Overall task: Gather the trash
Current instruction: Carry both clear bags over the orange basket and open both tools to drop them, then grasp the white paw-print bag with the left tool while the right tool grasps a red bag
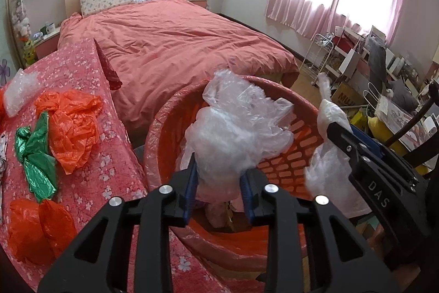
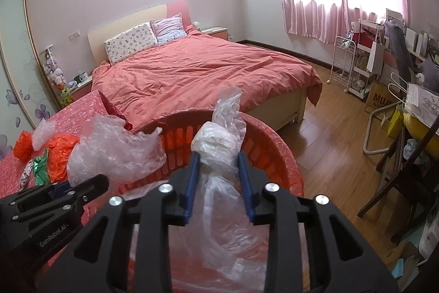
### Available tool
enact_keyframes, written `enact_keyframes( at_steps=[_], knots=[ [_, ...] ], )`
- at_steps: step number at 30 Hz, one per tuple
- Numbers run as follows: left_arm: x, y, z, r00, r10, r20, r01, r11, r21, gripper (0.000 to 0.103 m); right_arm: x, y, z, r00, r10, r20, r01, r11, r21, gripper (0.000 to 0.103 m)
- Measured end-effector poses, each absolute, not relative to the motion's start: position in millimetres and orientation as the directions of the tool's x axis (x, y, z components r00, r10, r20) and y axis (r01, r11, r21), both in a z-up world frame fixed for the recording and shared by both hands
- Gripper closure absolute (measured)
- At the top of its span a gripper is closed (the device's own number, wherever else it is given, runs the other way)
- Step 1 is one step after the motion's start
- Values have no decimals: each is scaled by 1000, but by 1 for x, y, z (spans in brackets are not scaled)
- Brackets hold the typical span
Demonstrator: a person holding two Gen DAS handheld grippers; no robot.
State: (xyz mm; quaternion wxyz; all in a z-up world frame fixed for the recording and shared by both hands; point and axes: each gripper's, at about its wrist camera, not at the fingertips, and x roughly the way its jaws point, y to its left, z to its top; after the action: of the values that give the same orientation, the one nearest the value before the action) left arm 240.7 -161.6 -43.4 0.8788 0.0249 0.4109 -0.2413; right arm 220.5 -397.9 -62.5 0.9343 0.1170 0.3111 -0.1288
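An orange-red slotted basket (image 1: 285, 164) (image 2: 285, 164) stands between a cloth-covered table and the bed. My left gripper (image 1: 218, 179) (image 2: 96, 184) hangs over its inside, shut on a crumpled clear plastic wad (image 1: 236, 133) (image 2: 118, 153) that bulges above the fingers. To its right, my right gripper (image 2: 218, 175) (image 1: 338, 132) is shut on a knotted clear plastic bag (image 2: 216, 144) (image 1: 329, 111), whose tail dangles into the basket. More trash lies on the table: orange bags (image 1: 74, 128), a green bag (image 1: 35, 155) and a clear bag (image 1: 20, 92).
The table's pink floral cloth (image 1: 109, 164) touches the basket's left side. A bed with a red quilt (image 1: 170, 45) lies beyond. Wooden floor (image 2: 329, 144) is to the right, with a white rack (image 2: 343, 65), boxes and a cluttered desk along the window wall.
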Motion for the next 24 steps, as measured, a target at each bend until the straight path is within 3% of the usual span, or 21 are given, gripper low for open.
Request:
enact_keyframes(
  at_steps=[3, 14, 24],
  knots=[
    [240, -161, -44, 542, -401, -739, 447, 882, -150, 66, 220, -398, -63, 773, -173, -611, 318, 938, 137, 66],
    [237, -148, -36, 570, -373, -732, 425, 896, -126, 61, 208, -398, -60, 773, -189, -606, 324, 939, 120, 54],
    [229, -84, -16, 655, -302, -693, 338, 937, -89, 60, 202, -343, -44, 796, -133, -591, 234, 967, 98, 53]
  ],
)
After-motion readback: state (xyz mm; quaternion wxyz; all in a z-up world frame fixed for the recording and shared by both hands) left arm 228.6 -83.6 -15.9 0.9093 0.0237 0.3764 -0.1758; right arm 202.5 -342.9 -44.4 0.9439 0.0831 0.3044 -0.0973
